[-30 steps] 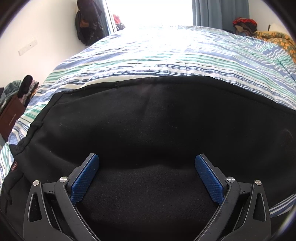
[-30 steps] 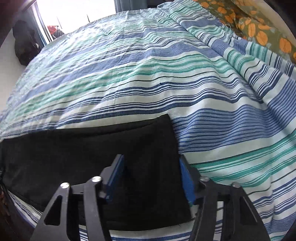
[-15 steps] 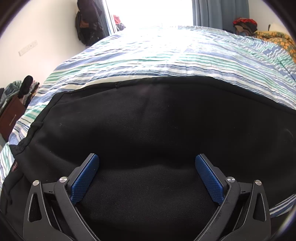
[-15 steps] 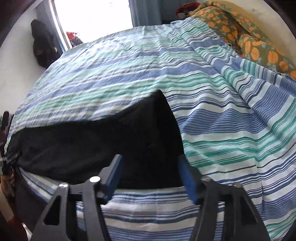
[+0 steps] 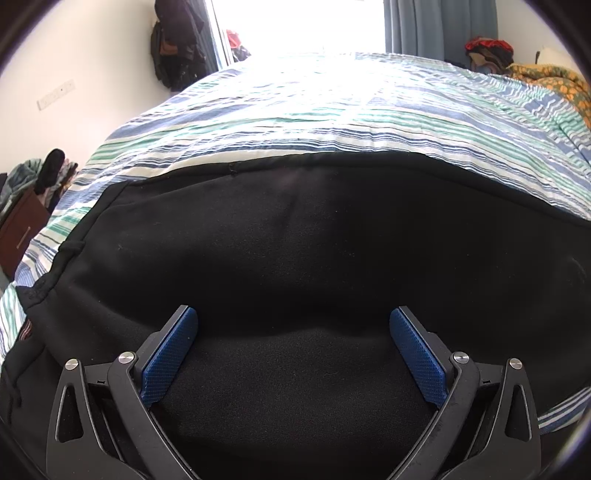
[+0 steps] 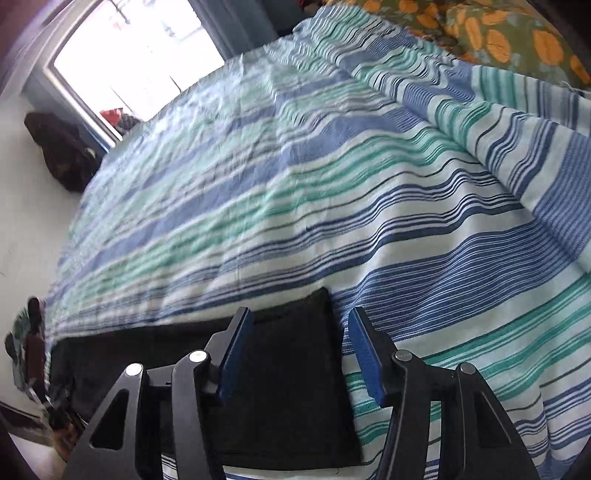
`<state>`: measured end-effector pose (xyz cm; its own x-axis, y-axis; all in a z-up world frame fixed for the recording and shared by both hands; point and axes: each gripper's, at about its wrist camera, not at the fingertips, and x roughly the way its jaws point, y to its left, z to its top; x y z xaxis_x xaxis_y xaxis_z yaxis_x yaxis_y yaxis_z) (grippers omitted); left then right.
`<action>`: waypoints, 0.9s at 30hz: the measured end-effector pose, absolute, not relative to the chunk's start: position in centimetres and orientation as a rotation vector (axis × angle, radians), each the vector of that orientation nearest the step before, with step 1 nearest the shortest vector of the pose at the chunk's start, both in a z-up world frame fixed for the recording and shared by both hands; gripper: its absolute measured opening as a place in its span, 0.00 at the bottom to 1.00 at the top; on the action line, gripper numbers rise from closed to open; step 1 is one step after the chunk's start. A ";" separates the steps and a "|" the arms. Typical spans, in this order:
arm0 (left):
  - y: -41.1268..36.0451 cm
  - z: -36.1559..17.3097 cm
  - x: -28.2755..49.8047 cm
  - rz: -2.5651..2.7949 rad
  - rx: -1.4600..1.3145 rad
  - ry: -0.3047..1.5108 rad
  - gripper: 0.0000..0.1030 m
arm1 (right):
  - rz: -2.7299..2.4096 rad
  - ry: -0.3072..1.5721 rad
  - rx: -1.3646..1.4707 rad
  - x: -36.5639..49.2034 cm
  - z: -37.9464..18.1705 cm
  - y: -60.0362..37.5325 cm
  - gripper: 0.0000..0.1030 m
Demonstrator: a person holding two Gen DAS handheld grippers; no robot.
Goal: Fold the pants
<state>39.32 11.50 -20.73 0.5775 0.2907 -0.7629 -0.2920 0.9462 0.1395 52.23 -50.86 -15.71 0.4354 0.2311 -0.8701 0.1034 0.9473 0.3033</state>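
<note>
Black pants (image 5: 295,240) lie spread flat on a striped blue, green and white bedsheet (image 5: 332,110). My left gripper (image 5: 291,314) hovers over the wide dark cloth, open, its blue pads (image 5: 170,354) far apart and gripping nothing. In the right wrist view the narrow end of the pants (image 6: 288,387) lies flat near the bed's front edge. My right gripper (image 6: 300,315) stands over that end with its right edge between the pads. Its jaws are closing but do not press on the cloth.
An orange-patterned blanket (image 6: 498,33) lies at the far right of the bed. A bright window (image 6: 129,55) is behind the bed, with dark bags (image 5: 173,44) hanging by the wall. A brown cabinet (image 5: 18,229) and a clothes pile stand at the left.
The right gripper has swung and rolled, so the bed now looks tilted, and the pants end sits lower in its view. Its jaws stand wider than one second ago. The left gripper has not moved.
</note>
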 end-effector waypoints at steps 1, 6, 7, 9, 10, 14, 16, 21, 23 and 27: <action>11.5 -20.7 39.3 0.341 -0.002 0.892 0.99 | 0.083 1.135 0.315 52.5 -16.3 -50.3 0.52; 11.5 -20.7 39.3 0.342 -0.001 0.893 0.99 | 0.079 1.146 0.237 52.6 -17.4 -48.3 0.04; 11.5 -20.7 39.3 0.341 -0.001 0.893 0.99 | 0.107 1.109 0.232 52.0 -16.6 -47.9 0.04; 11.5 -20.7 39.3 0.341 -0.001 0.893 0.99 | 0.186 1.043 0.198 50.0 -14.2 -46.5 0.04; 11.5 -20.7 39.3 0.341 -0.001 0.892 0.99 | 0.243 1.012 0.179 48.5 -12.8 -45.5 0.04; 11.5 -20.7 39.3 0.342 0.000 0.892 0.99 | 0.466 0.909 0.061 39.0 -7.3 -41.2 0.04; 11.5 -20.7 39.3 0.342 0.000 0.893 0.99 | 0.534 0.886 -0.023 33.1 -6.1 -39.9 0.04; 11.5 -20.7 39.4 0.346 0.007 0.900 0.99 | 0.394 1.067 -0.097 24.3 -11.2 -43.4 0.20; 11.4 -20.6 39.6 0.356 0.018 0.914 0.99 | 0.165 1.135 -0.095 22.9 -13.5 -46.6 0.52; 11.0 -19.7 40.3 0.395 0.048 0.977 0.99 | -0.014 1.062 0.065 20.1 -12.6 -49.2 0.57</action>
<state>40.28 10.96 -19.73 0.4944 0.3471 -0.7969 -0.3047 0.9278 0.2151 20.13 -49.22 -12.58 0.4871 0.0198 -0.8731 0.0433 0.9980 0.0468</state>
